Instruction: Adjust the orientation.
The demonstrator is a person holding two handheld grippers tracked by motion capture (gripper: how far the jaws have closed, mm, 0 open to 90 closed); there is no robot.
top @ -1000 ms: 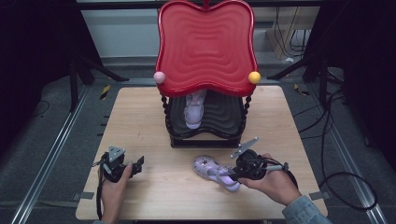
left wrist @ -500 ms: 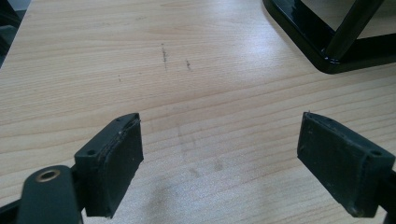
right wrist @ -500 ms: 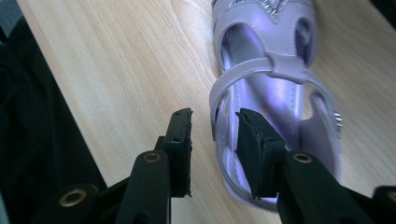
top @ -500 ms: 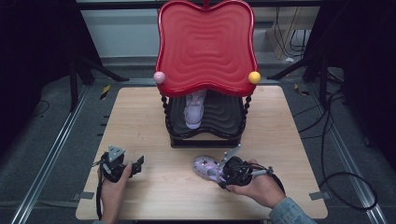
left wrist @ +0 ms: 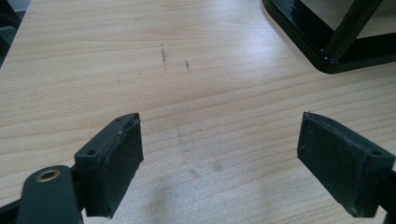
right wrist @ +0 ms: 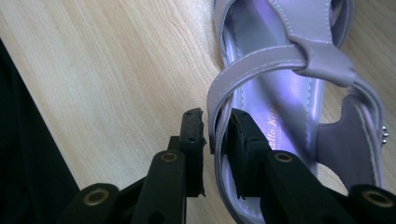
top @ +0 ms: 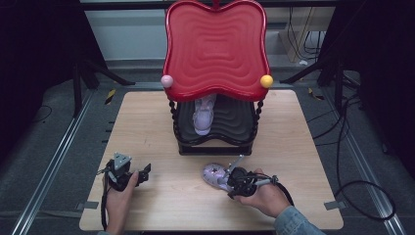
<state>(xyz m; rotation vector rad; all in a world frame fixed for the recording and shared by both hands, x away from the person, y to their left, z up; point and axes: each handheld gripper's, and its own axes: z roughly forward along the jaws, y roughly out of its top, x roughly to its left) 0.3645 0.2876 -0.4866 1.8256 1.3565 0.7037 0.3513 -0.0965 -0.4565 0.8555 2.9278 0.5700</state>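
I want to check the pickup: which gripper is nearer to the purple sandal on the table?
Right. The right gripper has a strap of the purple sandal between its jaws; the left gripper rests apart, toward the table's other side.

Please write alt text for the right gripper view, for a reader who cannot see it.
The right gripper has been closing its two black fingers around a side strap of a lilac sandal, one finger outside and one inside the shoe. The sandal lies on a light wooden table.
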